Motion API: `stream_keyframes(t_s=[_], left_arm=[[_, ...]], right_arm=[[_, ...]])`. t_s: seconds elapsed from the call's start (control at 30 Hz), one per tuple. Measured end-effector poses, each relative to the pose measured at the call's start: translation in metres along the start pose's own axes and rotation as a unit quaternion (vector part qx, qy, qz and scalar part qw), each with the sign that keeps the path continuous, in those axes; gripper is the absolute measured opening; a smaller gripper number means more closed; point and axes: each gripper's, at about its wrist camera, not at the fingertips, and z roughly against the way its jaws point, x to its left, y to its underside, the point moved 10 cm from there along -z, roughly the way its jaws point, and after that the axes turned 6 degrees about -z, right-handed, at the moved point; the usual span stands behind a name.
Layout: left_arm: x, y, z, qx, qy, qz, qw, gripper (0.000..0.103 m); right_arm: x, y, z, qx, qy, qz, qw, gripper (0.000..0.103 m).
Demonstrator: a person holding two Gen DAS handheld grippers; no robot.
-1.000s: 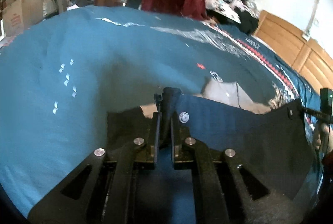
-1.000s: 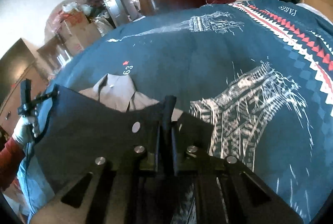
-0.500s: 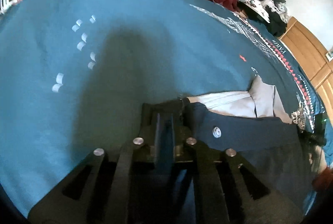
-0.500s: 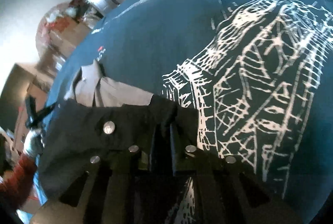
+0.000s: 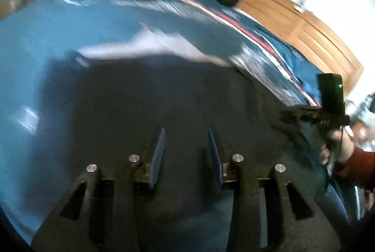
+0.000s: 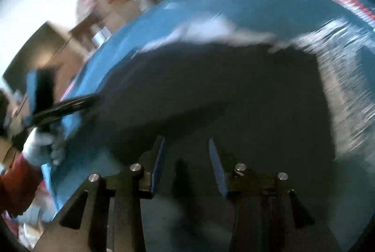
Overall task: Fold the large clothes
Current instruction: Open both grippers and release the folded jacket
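**A:** Left-wrist view first: the left gripper [image 5: 186, 153] has its jaws apart, nothing between the blue ribbed pads [image 5: 158, 158], and the dark navy fabric garment [image 5: 164, 97] lies spread on the teal printed bedspread [image 5: 35, 45] just ahead of them. A pale grey-beige strip of cloth [image 5: 145, 47] shows along its far edge.

**B:** Right-wrist view agrees for its own side: the right gripper [image 6: 187, 165] is also parted and empty, hanging over the dark garment [image 6: 222, 92]. So I judge one fold is laid and both hands are free for the next.

**A:** To do that well, I'd smooth the panel flat first, then take matching corners of one edge, both hands at the same height, so the layer carries over without dragging what's underneath. Both pictures are smeared with motion, so I'd let the tools settle before closing on anything.

**B:** What does yours give that mine doesn't?

**A:** The wooden headboard [image 5: 304, 24] and the red-and-white striped border [image 5: 257, 38] on the bedspread's right side. It also shows your tool from the side at the garment's right edge, with a green light on its black box [image 5: 331, 92].

**B:** Mine shows the left tool's black fingers [image 6: 70, 106] at the garment's left edge, the white-gloved hand [image 6: 37, 146] with a red sleeve [image 6: 16, 184], and the white tower print [image 6: 346, 78] on the right.
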Motion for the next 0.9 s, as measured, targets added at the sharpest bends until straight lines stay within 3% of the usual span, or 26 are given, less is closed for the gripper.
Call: stream_keyframes(t_s=[0.07,0.1,0.17,0.27,0.33,0.43,0.47,0.53,0.6,0.67,0.73,0.83,0.9], left_arm=[[-0.003,0.020,-0.018,0.024,-0.002,0.004,0.9997,0.033],[0.004,0.030,-0.021,0.031,-0.025,-0.006,0.9992,0.015],[0.031,0.037,-0.008,0.026,-0.033,0.051,0.9978,0.000],[0.089,0.051,0.034,0.007,-0.114,0.097,0.9887,0.000],[0.134,0.070,0.065,0.002,-0.169,0.145,0.9750,0.000],[0.166,0.095,0.110,-0.029,-0.194,0.213,0.9570,0.002],[0.170,0.098,0.120,-0.027,-0.218,0.213,0.9520,0.004],[0.170,0.106,0.140,-0.032,-0.236,0.224,0.9451,0.020],[0.157,0.105,0.147,-0.043,-0.222,0.229,0.9469,0.034],[0.135,0.098,0.148,-0.052,-0.200,0.215,0.9546,0.037],[0.111,0.092,0.140,-0.068,-0.147,0.220,0.9621,0.039],[0.077,0.078,0.118,-0.089,-0.056,0.241,0.9648,0.040],[0.067,0.078,0.111,-0.089,-0.029,0.250,0.9637,0.041]], right_arm=[[0.018,0.021,-0.022,0.018,0.005,0.021,1.000,0.043],[0.017,0.025,-0.026,0.014,0.018,0.030,0.999,0.041],[0.006,0.024,-0.021,0.007,0.002,0.008,1.000,0.034],[-0.035,0.019,0.000,-0.004,0.030,-0.018,0.999,0.031],[-0.063,0.018,0.020,-0.012,0.047,-0.038,0.998,0.030],[-0.091,0.022,0.050,-0.023,0.091,-0.060,0.994,0.035],[-0.100,0.024,0.063,-0.030,0.108,-0.070,0.991,0.037],[-0.111,0.031,0.082,-0.040,0.133,-0.090,0.986,0.044],[-0.114,0.043,0.104,-0.049,0.150,-0.106,0.982,0.052],[-0.114,0.055,0.120,-0.054,0.156,-0.121,0.979,0.054],[-0.107,0.061,0.121,-0.058,0.143,-0.142,0.978,0.057],[-0.077,0.065,0.108,-0.048,0.074,-0.166,0.982,0.058],[-0.070,0.067,0.100,-0.044,0.013,-0.221,0.974,0.058]])
